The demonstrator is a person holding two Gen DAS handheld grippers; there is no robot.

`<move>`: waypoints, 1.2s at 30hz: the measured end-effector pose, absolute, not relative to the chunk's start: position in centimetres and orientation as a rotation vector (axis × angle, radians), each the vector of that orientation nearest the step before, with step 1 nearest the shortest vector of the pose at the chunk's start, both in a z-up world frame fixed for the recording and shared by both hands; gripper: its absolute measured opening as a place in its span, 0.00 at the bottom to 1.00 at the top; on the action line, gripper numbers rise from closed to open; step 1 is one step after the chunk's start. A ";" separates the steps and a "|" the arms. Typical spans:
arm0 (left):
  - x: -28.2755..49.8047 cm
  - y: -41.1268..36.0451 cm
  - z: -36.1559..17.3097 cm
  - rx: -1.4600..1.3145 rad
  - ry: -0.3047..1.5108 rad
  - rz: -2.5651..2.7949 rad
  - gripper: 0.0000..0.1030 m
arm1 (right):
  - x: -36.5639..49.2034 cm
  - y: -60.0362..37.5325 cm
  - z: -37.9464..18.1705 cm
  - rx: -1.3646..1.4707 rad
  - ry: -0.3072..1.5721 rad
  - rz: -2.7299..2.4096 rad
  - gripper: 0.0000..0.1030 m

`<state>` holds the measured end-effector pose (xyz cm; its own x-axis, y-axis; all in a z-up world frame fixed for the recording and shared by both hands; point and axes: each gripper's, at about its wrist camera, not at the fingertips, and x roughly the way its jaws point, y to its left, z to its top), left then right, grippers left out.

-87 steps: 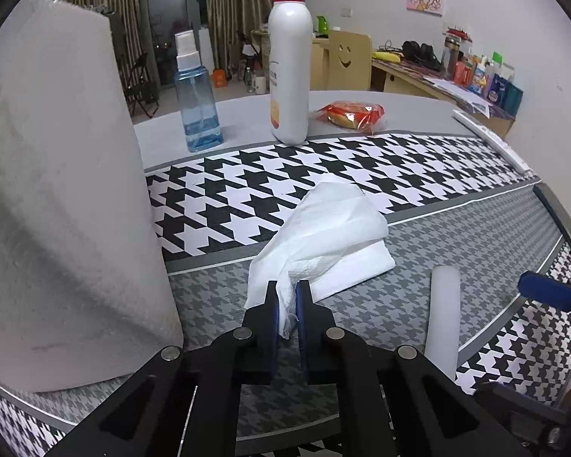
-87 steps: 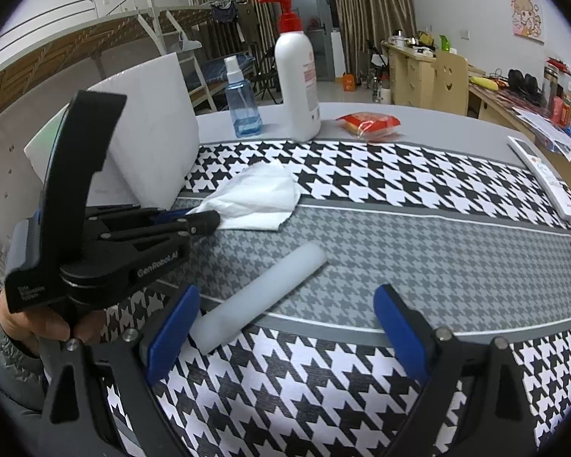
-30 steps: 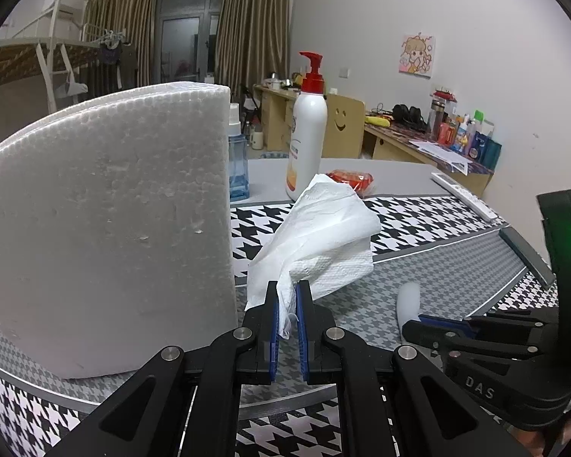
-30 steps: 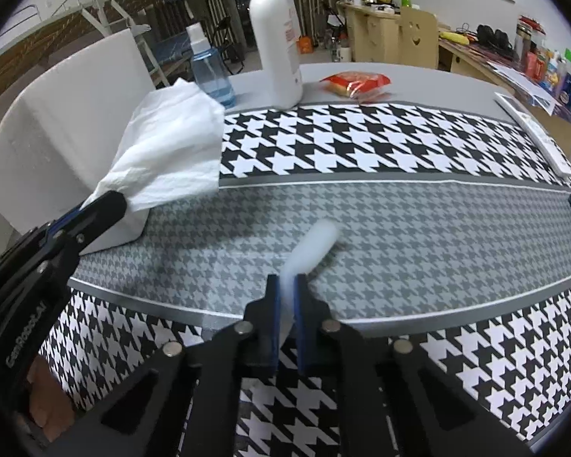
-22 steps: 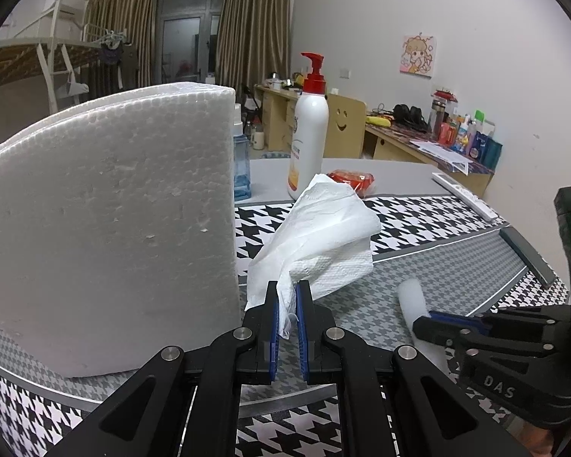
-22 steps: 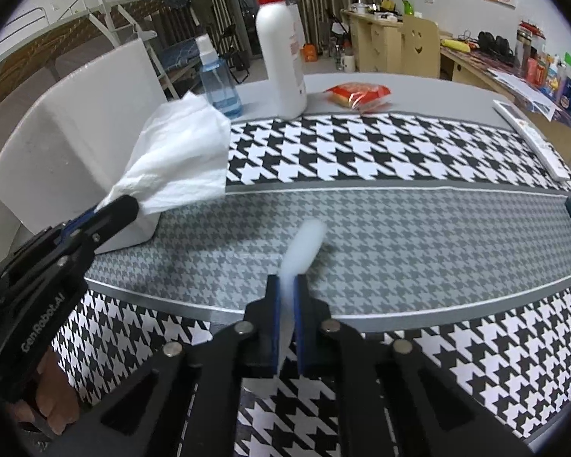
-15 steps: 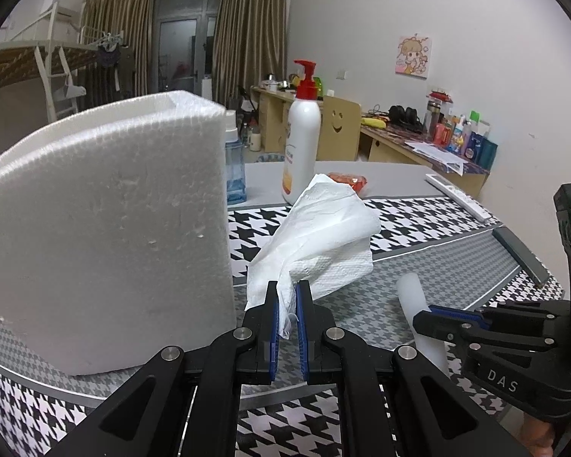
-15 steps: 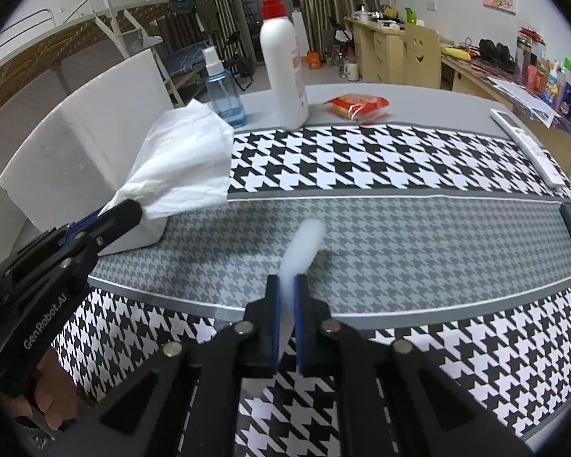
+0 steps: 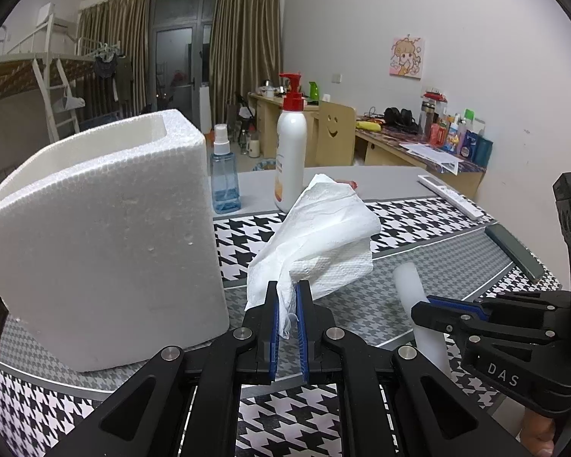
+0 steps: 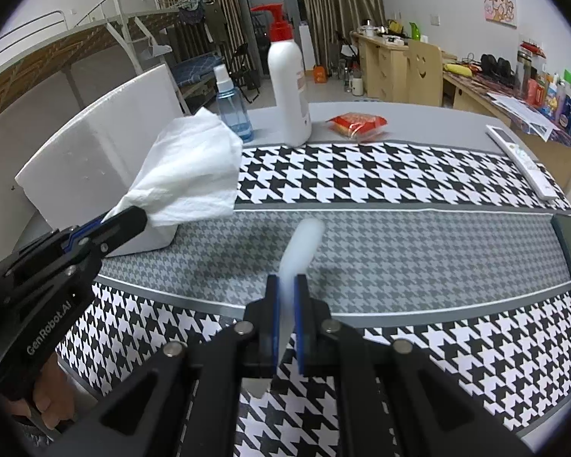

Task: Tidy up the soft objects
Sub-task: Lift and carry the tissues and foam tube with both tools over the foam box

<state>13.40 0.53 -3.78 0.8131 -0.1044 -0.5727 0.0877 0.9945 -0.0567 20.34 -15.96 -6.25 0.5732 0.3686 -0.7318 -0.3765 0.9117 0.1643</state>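
Crinkled tissue [image 9: 316,236] clamped in left gripper [image 9: 286,297]; smooth foam cylinder [image 10: 299,253] in right gripper [image 10: 285,289].

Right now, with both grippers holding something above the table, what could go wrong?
The left gripper pinches only a corner of the tissue, so it may tear or slip out. The right gripper squeezes the foam stick near one end; the free end could swing into the foam box.
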 end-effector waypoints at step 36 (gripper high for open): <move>11.8 0.5 -0.2 0.013 0.527 -0.059 0.08 | 19.7 -17.5 -1.8 -0.008 0.705 0.454 0.09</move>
